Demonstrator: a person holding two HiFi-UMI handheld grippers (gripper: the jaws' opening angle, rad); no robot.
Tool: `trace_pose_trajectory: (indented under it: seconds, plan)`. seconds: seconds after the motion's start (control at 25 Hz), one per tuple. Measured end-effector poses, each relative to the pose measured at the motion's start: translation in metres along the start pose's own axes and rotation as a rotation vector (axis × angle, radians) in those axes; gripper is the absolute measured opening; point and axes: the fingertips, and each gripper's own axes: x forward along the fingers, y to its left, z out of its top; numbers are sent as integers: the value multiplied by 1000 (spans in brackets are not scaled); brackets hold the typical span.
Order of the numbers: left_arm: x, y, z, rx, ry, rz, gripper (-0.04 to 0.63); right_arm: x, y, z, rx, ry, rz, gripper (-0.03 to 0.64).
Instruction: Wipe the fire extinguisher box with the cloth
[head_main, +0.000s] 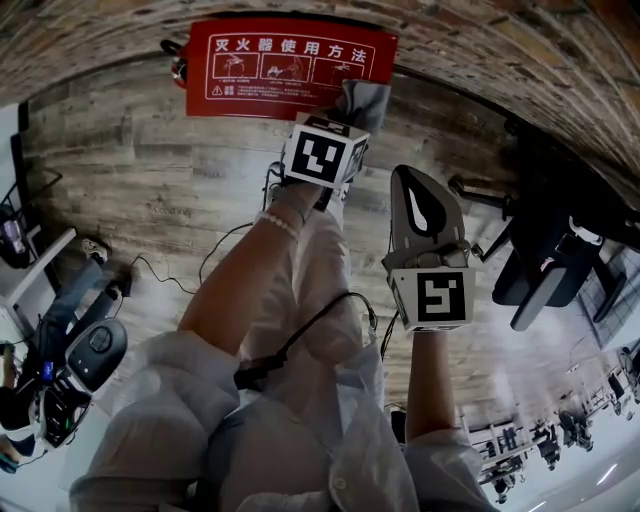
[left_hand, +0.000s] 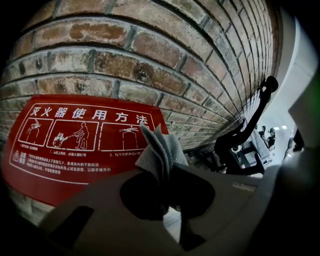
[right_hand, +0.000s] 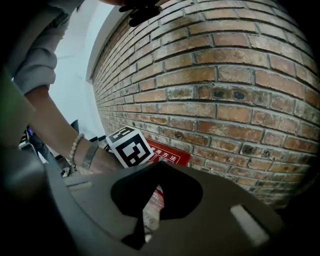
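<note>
Both were closed: left gripper on cloth at box's four o'clock, right gripper empty; the thin pinch risked slipping.

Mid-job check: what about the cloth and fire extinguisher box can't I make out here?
- Whether the cloth touches the fire extinguisher box: left gripper view, the cloth itself covers the contact spot.
- Box's lower edge: left gripper view, left hand-held gripper hides it.
- Label small print: head view, too small.
- Most of the box: right gripper view, behind right hand-held gripper.
</note>
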Motion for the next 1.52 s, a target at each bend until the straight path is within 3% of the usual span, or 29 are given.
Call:
trace_pose_trajectory:
  seconds: [0.6,1.52]
  plan:
    - [-13,20,-4,-16,-17,24,14,10,18,7,-27,-2,26,8]
    - [-54,87,-12,-61,-41,98,14,33,65,17,-56,19,74,8]
